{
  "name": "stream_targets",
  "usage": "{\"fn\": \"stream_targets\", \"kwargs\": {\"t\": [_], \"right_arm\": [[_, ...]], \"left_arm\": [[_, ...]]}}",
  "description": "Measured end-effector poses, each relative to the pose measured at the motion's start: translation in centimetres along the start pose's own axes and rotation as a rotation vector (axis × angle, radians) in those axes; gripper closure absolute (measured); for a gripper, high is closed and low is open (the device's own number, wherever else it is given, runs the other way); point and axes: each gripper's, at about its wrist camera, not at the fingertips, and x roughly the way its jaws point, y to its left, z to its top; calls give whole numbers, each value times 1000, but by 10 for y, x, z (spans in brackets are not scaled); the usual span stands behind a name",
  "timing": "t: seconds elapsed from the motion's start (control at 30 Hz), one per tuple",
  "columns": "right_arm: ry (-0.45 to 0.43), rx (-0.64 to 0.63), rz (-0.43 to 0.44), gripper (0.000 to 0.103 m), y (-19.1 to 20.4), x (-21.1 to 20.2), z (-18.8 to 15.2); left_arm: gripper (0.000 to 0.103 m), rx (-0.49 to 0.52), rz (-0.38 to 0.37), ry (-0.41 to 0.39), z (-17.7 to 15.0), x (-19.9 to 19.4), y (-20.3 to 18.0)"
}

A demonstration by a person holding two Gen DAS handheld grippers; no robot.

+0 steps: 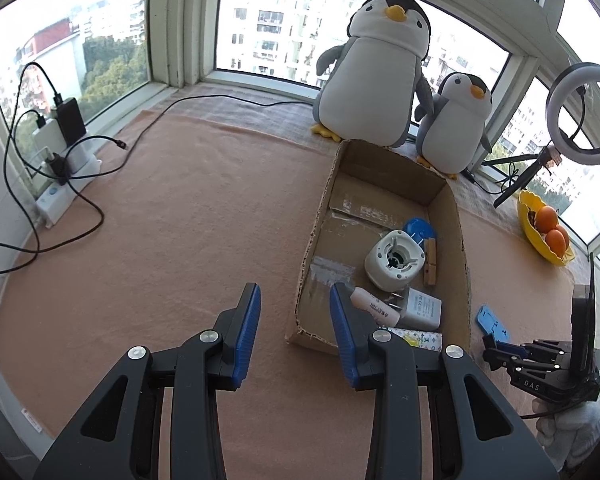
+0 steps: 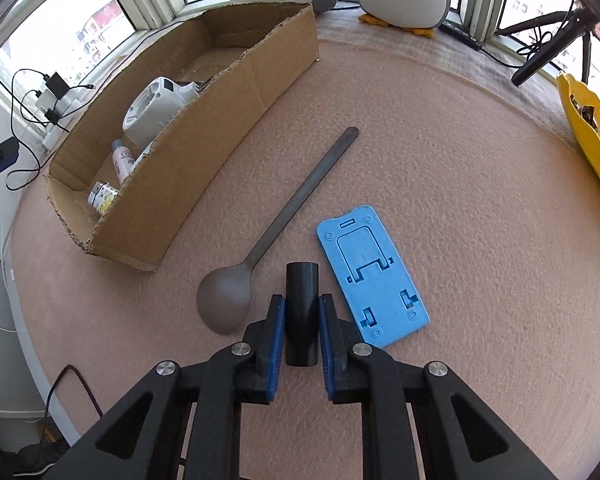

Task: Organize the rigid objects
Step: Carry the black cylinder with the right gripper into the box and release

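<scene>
A cardboard box (image 1: 458, 240) (image 2: 236, 92) holds a white round appliance (image 1: 394, 260) (image 2: 152, 108), a white charger (image 1: 422, 308), a small bottle (image 1: 374, 306), a wooden clothespin (image 1: 430, 260) and a blue piece (image 1: 418, 228). My left gripper (image 1: 295, 300) is open and empty, above the mat at the box's near left corner. My right gripper (image 2: 302, 304) is shut on a black cylinder (image 2: 301, 292), just above the mat. A grey spoon (image 2: 268, 240) lies left of it, a blue phone stand (image 2: 370, 276) (image 1: 492, 320) right of it.
Two plush penguins (image 1: 374, 72) stand behind the box by the window. A yellow fruit bowl (image 1: 540, 236) (image 2: 588, 136) and a ring light on a tripod (image 1: 580, 112) are at the right. Chargers and black cables (image 1: 60, 148) lie at the far left.
</scene>
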Motion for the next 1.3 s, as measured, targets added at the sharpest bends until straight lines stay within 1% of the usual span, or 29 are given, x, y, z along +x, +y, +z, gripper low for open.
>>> {"fn": "stream_targets", "kwargs": {"t": [0.23,0.37,0.53,0.6,0.73,0.8,0.83,0.9,0.93,1.3], "right_arm": [[-81,32,15,88,4,-34,6],[-133,30,32,88,13,-52,19],[-178,3,56,88,36,-64,42],[-192,-10,65,88,45,-66,49],[-201,-39,86,88,67,-66,63],[-201,-54,96,88,76,-65,68],[-202,-63,100,88,82,-63,71],[-200,-76,108,88,91,-61,75],[-198,-84,112,88,95,-59,77],[-165,-150,124,88,131,-36,91]], "left_arm": [[69,27,9,15,10,28,-5],[69,48,4,32,14,43,-8],[69,58,-8,46,17,58,-10],[72,59,-12,50,18,63,-10],[77,64,-15,56,20,72,-10],[81,68,-20,59,20,75,-10],[85,69,-21,60,20,77,-9],[88,69,-23,61,20,79,-8],[91,68,-26,63,20,81,-8],[95,61,-54,61,19,87,-6]]}}
